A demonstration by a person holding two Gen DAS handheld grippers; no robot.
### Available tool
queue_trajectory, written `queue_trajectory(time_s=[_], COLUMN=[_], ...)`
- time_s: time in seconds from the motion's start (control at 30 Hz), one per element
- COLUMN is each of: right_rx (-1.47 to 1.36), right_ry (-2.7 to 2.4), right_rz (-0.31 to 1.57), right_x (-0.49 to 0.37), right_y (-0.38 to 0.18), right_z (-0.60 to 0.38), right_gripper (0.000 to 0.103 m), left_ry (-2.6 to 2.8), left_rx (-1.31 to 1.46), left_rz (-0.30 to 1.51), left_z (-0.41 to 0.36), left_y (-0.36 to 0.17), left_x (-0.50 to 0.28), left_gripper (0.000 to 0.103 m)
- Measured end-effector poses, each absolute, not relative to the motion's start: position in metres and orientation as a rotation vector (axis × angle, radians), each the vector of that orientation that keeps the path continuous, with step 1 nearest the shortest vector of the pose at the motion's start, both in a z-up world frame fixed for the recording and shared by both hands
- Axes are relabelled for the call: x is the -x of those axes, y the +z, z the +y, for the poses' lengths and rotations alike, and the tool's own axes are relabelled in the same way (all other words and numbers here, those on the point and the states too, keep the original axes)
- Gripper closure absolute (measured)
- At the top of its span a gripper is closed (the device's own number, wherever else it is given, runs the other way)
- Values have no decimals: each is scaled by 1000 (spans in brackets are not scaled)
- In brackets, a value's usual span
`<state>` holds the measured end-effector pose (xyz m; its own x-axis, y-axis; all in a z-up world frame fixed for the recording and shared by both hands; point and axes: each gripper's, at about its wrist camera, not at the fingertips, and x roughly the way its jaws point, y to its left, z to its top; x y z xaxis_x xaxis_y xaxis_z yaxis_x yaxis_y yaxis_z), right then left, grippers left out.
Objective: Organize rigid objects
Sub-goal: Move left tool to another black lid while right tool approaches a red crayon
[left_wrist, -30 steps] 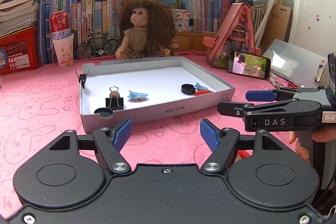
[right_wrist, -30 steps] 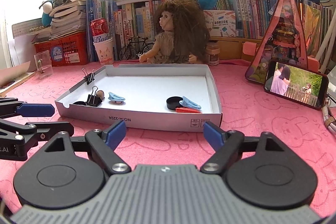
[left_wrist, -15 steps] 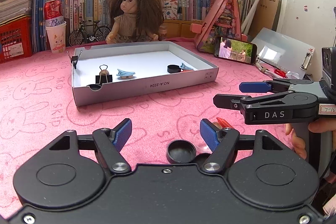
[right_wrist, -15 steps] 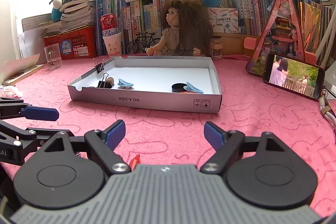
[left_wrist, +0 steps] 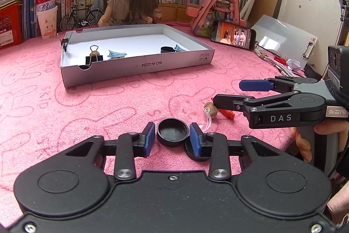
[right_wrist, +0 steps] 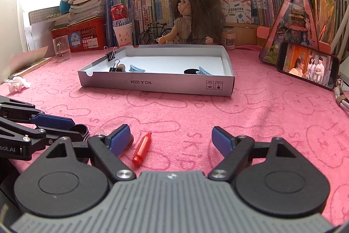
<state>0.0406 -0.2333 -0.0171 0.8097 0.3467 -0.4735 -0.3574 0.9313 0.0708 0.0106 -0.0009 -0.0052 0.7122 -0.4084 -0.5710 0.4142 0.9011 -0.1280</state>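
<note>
— What are the left tongs doing?
— Their blue fingers squeeze a black lid on the pink cloth, near the box.
— And the right tongs?
— Wide open, with a red pen lying between them.

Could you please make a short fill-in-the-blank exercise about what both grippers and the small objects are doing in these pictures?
1. The left gripper has its blue pads on either side of a round ____ cap.
2. The right gripper is open above a small ____ marker-shaped piece lying on the pink cloth.
3. The grey cardboard tray already holds two light ____ hair clips.

Missing words: black; red; blue
</note>
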Motion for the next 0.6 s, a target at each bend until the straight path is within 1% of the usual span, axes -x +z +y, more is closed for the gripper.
queue_trajectory(time_s=[0.07,0.6], right_rx=[18,49], right_ry=[379,404], right_rz=[503,494], right_x=[-40,-28], right_y=[-17,-21], right_z=[-234,-232], right_gripper=[14,14], left_ry=[-453,-376], left_rx=[-16,-32], left_rz=[625,597], left_z=[-2,-1], left_y=[-6,-7], left_x=[-10,-12], left_gripper=[72,73])
